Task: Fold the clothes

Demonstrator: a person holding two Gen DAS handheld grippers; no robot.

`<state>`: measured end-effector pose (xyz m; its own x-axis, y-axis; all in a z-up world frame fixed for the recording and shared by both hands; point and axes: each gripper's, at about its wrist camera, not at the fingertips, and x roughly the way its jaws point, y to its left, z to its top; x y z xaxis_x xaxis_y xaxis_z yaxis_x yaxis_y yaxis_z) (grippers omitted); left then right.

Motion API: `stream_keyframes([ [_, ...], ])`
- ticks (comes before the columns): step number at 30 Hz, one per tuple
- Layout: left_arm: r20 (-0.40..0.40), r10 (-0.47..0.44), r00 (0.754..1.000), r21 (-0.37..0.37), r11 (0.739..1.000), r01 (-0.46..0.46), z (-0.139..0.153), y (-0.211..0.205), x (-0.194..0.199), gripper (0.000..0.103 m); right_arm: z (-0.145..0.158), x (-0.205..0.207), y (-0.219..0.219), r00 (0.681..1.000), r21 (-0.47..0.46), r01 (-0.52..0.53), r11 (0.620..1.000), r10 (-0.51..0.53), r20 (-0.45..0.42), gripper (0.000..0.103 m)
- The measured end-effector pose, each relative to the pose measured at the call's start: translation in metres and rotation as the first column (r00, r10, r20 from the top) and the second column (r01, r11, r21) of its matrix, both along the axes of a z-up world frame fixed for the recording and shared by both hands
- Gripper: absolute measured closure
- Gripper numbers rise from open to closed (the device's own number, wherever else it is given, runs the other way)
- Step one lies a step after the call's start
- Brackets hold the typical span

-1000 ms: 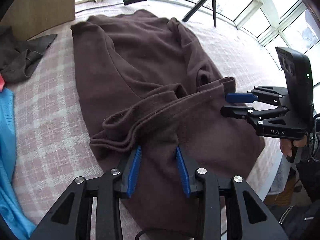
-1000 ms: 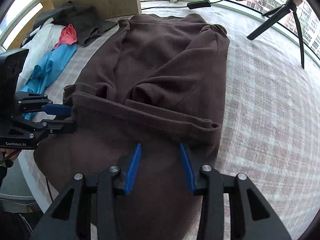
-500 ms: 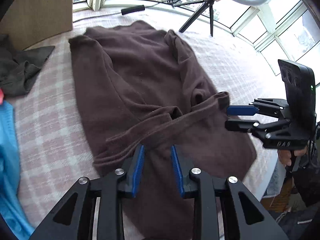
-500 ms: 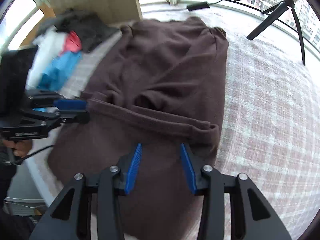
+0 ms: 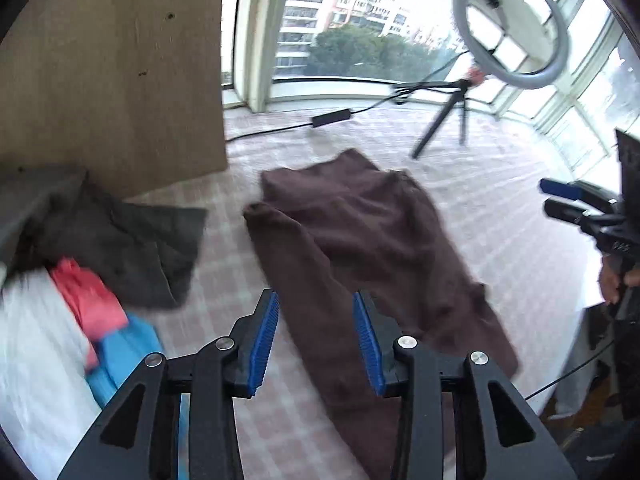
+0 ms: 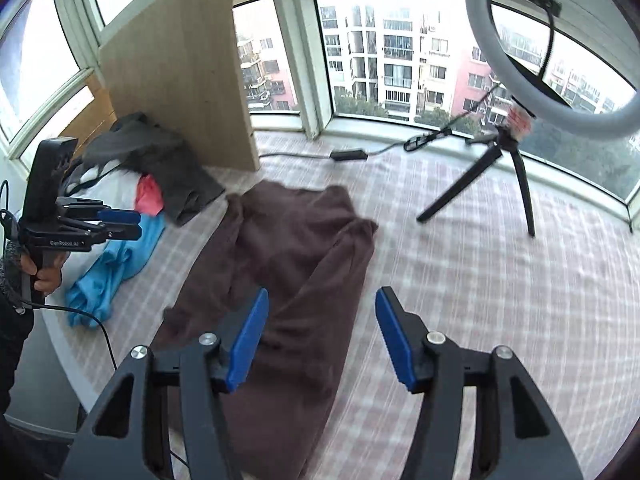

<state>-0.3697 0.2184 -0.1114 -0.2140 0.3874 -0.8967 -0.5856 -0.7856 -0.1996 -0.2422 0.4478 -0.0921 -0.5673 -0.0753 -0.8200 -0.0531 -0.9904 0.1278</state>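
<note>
The brown sweater (image 6: 296,280) is laid lengthwise on the checked bedcover (image 6: 500,280); the left gripper (image 5: 316,344) and right gripper (image 6: 320,340) are held above it, spread and empty — a loosely gathered edge could be missed, so the fold may skew.

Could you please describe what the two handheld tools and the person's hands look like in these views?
Both are black, angular linkage frames with silver pivot bolts and ribbed blue finger pads. The left tool carries a tall black camera block, white lettering on its side and a thin black cable trailing below; a bare hand in a dark knitted cuff grips its handle. The right tool looks the same; its lettering is blurred.
</note>
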Motion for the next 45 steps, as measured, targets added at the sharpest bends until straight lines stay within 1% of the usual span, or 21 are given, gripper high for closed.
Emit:
stream_keyframes([
  [1, 0.017, -0.001, 1.000, -0.011, 1.000, 0.001, -0.009, 0.006, -0.013, 0.066, -0.009, -0.016, 0.006, 1.000, 0.007, 0.012, 1.000, -0.012, 0.009, 0.048],
  [3, 0.042, 0.000, 0.999, -0.030, 1.000, 0.001, -0.025, 0.019, -0.038, 0.066, -0.033, -0.050, 0.018, 0.998, 0.004, 0.032, 0.999, -0.032, 0.057, 0.048],
  [6, 0.055, 0.011, 0.998, -0.047, 0.999, -0.008, -0.048, 0.036, -0.071, 0.066, -0.066, -0.093, 0.033, 0.994, -0.031, 0.042, 0.999, -0.039, 0.102, 0.048],
  [9, 0.094, 0.018, 0.995, -0.056, 0.998, -0.013, -0.073, 0.053, -0.097, 0.066, -0.091, -0.133, 0.030, 0.990, -0.032, -0.002, 0.999, 0.007, 0.138, 0.048],
  [12, 0.108, 0.002, 0.994, -0.082, 0.997, 0.007, -0.092, 0.064, -0.107, 0.065, -0.117, -0.171, 0.025, 0.982, -0.025, -0.056, 0.998, 0.060, 0.178, 0.048],
  [16, 0.098, -0.020, 0.995, -0.107, 0.994, 0.031, -0.105, 0.069, -0.110, 0.063, -0.144, -0.191, 0.022, 0.964, 0.024, -0.103, 0.994, 0.094, 0.247, 0.048],
  [20, 0.078, -0.041, 0.996, -0.140, 0.989, 0.052, -0.111, 0.073, -0.108, 0.061, -0.158, -0.194, 0.021, 0.949, 0.014, -0.144, 0.989, 0.134, 0.287, 0.048],
  [22, 0.058, -0.054, 0.997, -0.155, 0.986, 0.063, -0.112, 0.076, -0.105, 0.063, -0.162, -0.193, 0.019, 0.946, 0.015, -0.158, 0.987, 0.147, 0.289, 0.048],
  [23, 0.048, -0.066, 0.997, -0.159, 0.985, 0.073, -0.111, 0.078, -0.103, 0.067, -0.164, -0.193, 0.018, 0.946, 0.013, -0.159, 0.987, 0.149, 0.287, 0.047],
  [24, 0.044, -0.072, 0.996, -0.158, 0.984, 0.079, -0.111, 0.078, -0.102, 0.071, -0.164, -0.193, 0.017, 0.947, 0.012, -0.162, 0.987, 0.152, 0.282, 0.048],
  [25, 0.042, -0.077, 0.996, -0.155, 0.984, 0.082, -0.111, 0.079, -0.102, 0.073, -0.164, -0.193, 0.017, 0.948, 0.009, -0.167, 0.986, 0.158, 0.276, 0.049],
  [26, 0.043, -0.079, 0.996, -0.151, 0.985, 0.085, -0.110, 0.079, -0.102, 0.080, -0.163, -0.193, 0.016, 0.947, -0.001, -0.173, 0.985, 0.167, 0.274, 0.061],
  [27, 0.045, -0.081, 0.996, -0.147, 0.985, 0.086, -0.109, 0.078, -0.101, 0.084, -0.162, -0.193, 0.015, 0.946, -0.016, -0.179, 0.984, 0.177, 0.272, 0.084],
  [28, 0.048, -0.082, 0.995, -0.143, 0.986, 0.088, -0.108, 0.078, -0.101, 0.086, -0.161, -0.194, 0.015, 0.945, -0.027, -0.178, 0.984, 0.179, 0.273, 0.086],
  [30, 0.048, -0.082, 0.996, -0.132, 0.987, 0.087, -0.103, 0.077, -0.100, 0.090, -0.155, -0.193, 0.012, 0.944, -0.031, -0.182, 0.983, 0.183, 0.273, 0.093],
  [33, 0.054, -0.055, 0.997, -0.081, 0.995, 0.059, -0.086, 0.068, -0.099, 0.092, -0.138, -0.188, 0.012, 0.955, -0.040, -0.174, 0.984, 0.179, 0.235, 0.094],
  [36, 0.013, -0.062, 0.998, -0.045, 0.997, 0.062, -0.055, 0.060, -0.086, 0.092, -0.110, -0.181, 0.015, 0.969, -0.063, -0.152, 0.986, 0.161, 0.189, 0.095],
  [38, -0.022, -0.074, 0.997, -0.017, 0.997, 0.074, -0.030, 0.055, -0.073, 0.092, -0.089, -0.172, 0.010, 0.974, -0.049, -0.160, 0.986, 0.165, 0.154, 0.095],
  [42, -0.081, -0.089, 0.993, 0.043, 0.995, 0.092, 0.018, 0.044, -0.041, 0.093, -0.043, -0.137, -0.005, 0.980, -0.002, -0.180, 0.984, 0.179, 0.089, 0.095],
  [45, -0.132, -0.110, 0.985, 0.065, 0.991, 0.119, 0.045, 0.035, -0.002, 0.093, -0.010, -0.101, -0.014, 0.983, 0.017, -0.183, 0.983, 0.182, 0.036, 0.095],
])
